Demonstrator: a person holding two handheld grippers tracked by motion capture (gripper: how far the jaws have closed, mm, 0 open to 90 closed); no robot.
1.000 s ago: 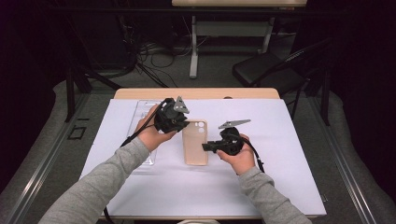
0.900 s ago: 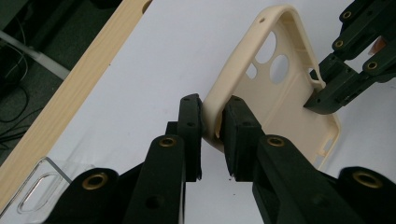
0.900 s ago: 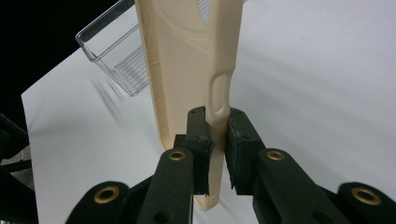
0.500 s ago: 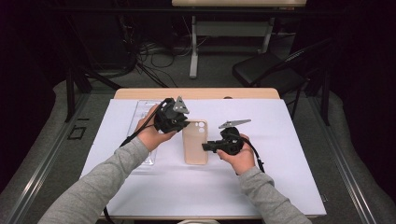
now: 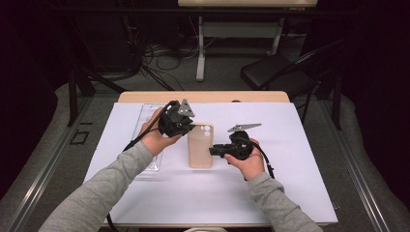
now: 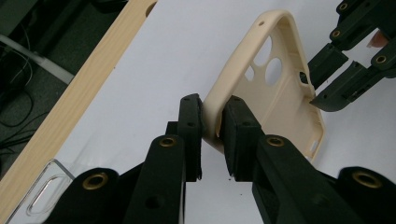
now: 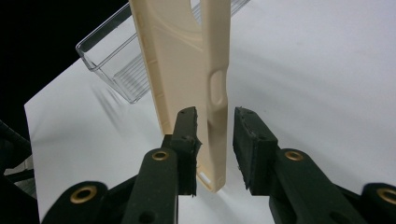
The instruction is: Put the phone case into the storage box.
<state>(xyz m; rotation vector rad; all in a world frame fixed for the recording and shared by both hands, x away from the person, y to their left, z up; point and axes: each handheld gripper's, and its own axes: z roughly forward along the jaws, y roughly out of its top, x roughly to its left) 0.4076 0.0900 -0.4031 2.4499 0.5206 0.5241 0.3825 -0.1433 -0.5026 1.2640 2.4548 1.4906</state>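
A beige phone case is held above the white sheet, with its camera holes at the far end. My left gripper is shut on the case's rim near the camera corner. My right gripper straddles the case's long side edge. Its jaws have just been opening: the case still stands between them, but a gap shows beside the right pad. The left gripper view shows the right gripper's jaws at the case.
A clear plastic tray lies on the sheet left of the case, behind my left hand. The table's wooden far edge runs beyond the sheet. A dark chair and cables stand on the floor past the table.
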